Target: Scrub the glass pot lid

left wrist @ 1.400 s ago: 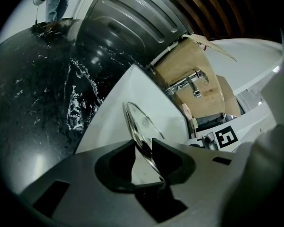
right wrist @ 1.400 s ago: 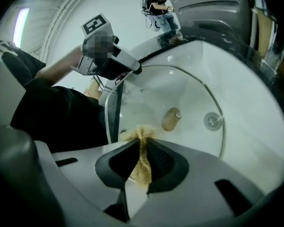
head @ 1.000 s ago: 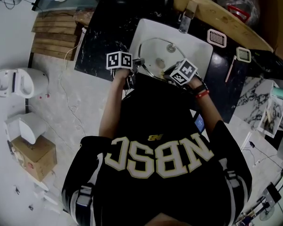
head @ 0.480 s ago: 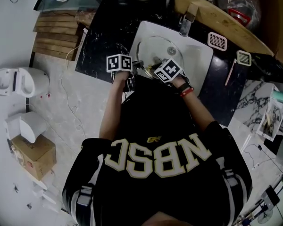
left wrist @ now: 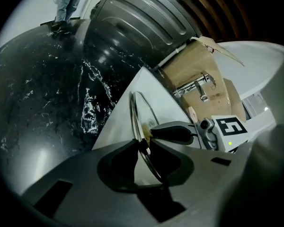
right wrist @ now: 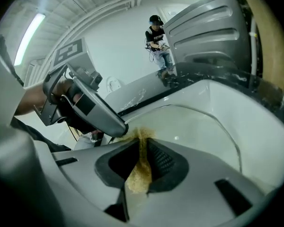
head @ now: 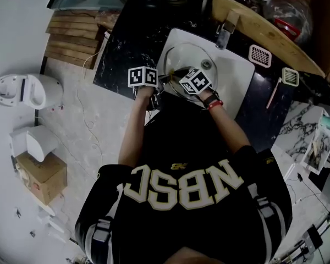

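The glass pot lid (head: 188,58) stands on edge in the white sink (head: 237,70). My left gripper (head: 163,81) grips its metal rim (left wrist: 136,119) at the near left. Its jaws have just been closing, with the rim between them (left wrist: 144,140). My right gripper (head: 179,77) is shut on a tan scrub pad (right wrist: 139,171). The pad's tip presses on the glass (right wrist: 199,126), right beside the left gripper's fingertip. In the left gripper view, the right gripper's dark finger (left wrist: 173,132) lies against the lid's far face.
A faucet (head: 226,22) stands at the back of the sink, set in a black marble counter (head: 126,37). A cardboard box (head: 264,21) sits behind it. White drain covers (head: 260,55) and a brush (head: 274,92) lie on the counter at right.
My right gripper has slid left across the lid with the pad, ending close to the left gripper. The left gripper has stayed at the rim.
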Demonstrator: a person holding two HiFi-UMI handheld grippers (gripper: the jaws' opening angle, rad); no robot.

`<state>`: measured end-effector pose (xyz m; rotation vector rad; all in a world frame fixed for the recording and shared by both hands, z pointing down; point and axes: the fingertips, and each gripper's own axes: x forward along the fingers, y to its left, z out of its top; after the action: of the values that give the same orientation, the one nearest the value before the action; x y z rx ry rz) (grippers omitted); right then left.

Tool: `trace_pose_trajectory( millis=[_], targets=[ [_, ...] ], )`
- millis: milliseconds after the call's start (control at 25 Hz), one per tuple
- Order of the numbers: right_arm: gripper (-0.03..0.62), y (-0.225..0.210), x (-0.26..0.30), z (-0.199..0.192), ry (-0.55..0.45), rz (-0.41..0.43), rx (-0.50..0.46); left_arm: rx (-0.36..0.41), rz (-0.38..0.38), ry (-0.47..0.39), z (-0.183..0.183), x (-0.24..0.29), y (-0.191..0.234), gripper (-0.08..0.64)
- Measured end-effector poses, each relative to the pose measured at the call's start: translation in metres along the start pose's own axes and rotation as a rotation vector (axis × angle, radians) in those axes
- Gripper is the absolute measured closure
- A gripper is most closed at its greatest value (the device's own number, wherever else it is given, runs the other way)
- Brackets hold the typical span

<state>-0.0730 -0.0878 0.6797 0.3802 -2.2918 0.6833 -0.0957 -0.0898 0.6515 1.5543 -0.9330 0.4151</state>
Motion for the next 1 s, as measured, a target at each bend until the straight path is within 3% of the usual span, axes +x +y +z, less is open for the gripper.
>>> trace_pose_trajectory(
  millis=[200,440,720,1000],
  targets=[
    [0.532,-0.003,0.012,0.015,-0.053,0.015,-0.077,-0.018,0.015,-0.009,0.004,-0.004,0.007,0.468],
    [0.534,-0.035,0.025,0.043,-0.155,-0.077,-0.084,-0.016,0.021,-0.005,0.004,-0.005,0.006,0.468],
    [0.534,-0.089,0.037,0.049,-0.127,-0.21,-0.047,-0.013,0.027,-0.014,0.004,-0.005,0.007,0.468],
    [0.535,-0.14,0.036,0.025,-0.102,-0.367,0.053,-0.018,0.02,-0.016,0.004,-0.005,0.006,0.468]
  ],
)
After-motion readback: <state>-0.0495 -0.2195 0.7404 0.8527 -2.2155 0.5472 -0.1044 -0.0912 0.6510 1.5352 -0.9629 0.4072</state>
